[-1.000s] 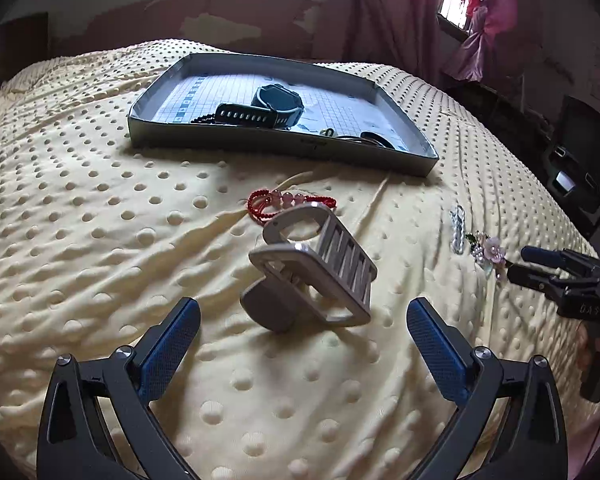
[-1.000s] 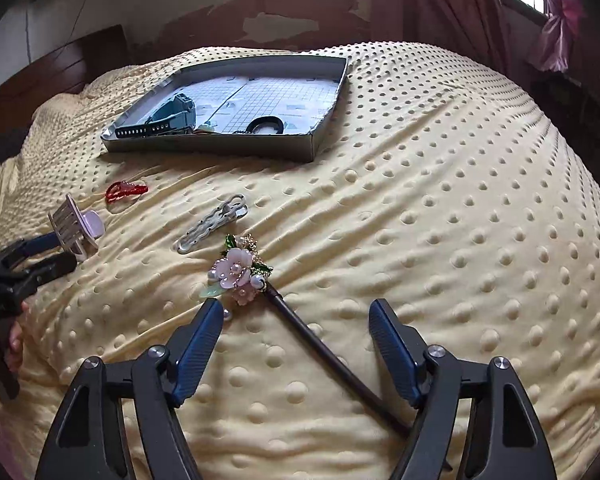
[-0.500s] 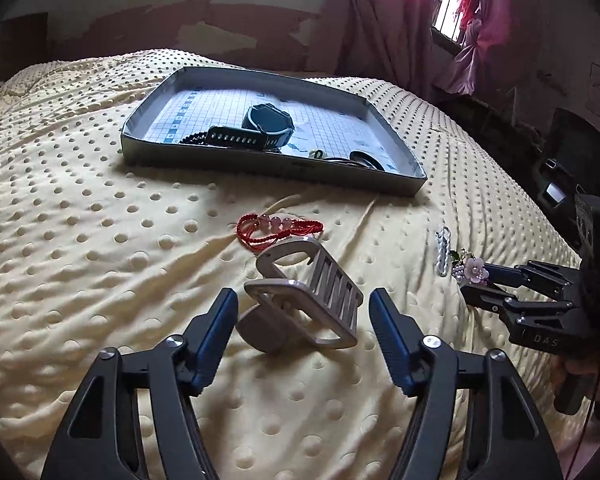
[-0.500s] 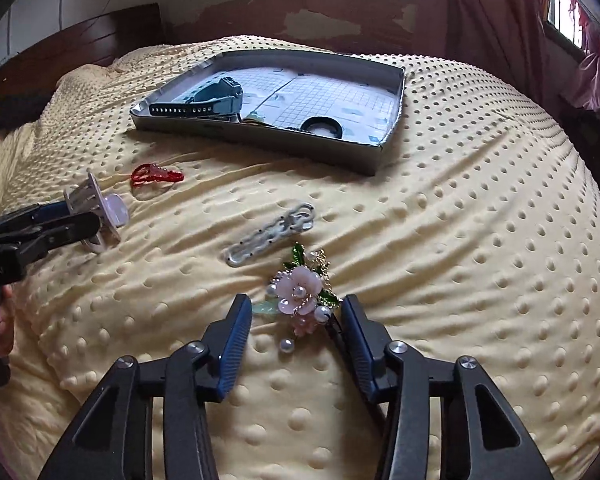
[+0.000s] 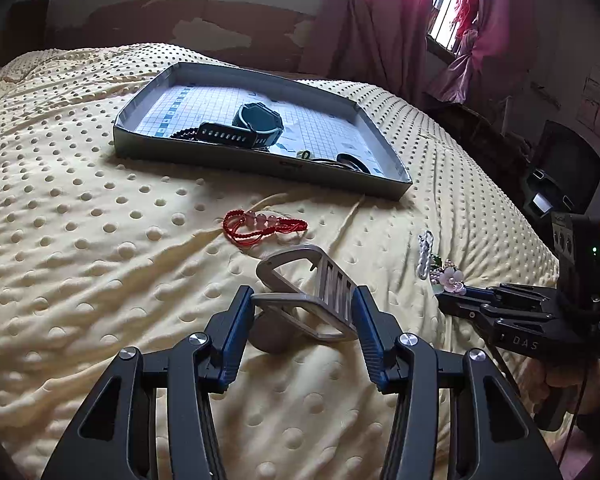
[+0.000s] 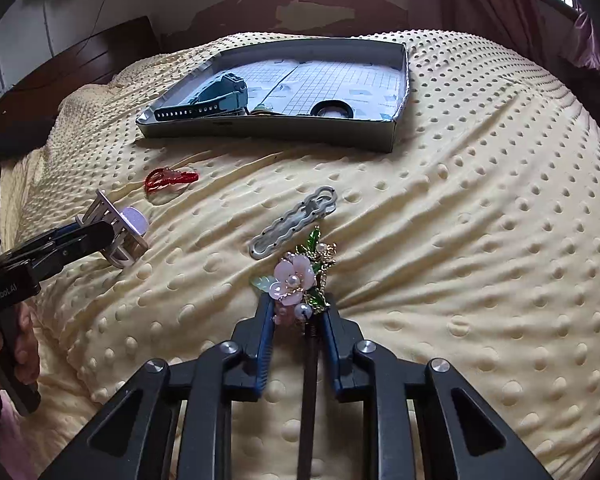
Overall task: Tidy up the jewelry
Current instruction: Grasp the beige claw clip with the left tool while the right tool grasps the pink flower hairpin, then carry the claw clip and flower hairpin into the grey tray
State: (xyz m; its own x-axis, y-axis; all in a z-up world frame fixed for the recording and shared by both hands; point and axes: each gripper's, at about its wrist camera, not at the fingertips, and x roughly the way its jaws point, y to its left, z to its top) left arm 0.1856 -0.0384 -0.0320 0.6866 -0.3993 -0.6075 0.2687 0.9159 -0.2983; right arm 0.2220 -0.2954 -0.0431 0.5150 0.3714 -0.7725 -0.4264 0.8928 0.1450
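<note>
A grey hair claw [image 5: 306, 304] lies on the yellow dotted blanket, and my left gripper [image 5: 302, 320] has both blue pads against its sides. In the right wrist view the same gripper [image 6: 100, 234] holds the claw [image 6: 120, 232] at the left. My right gripper [image 6: 297, 320] is shut around the base of a pink flower hairpin [image 6: 294, 280], whose dark stem runs back between the fingers. The left wrist view shows that gripper [image 5: 446, 300] at the right, by the flower [image 5: 450, 278].
A grey tray [image 5: 204, 156] at the back holds a dark watch [image 5: 252, 124] and a black ring [image 6: 332, 110]. A red bracelet [image 5: 264, 226] and a silver barrette [image 6: 296, 222] lie loose on the blanket. The bed drops off at the right beside furniture.
Both grippers moved forward and closed from wide open: the left onto the hair claw, the right onto the flower hairpin.
</note>
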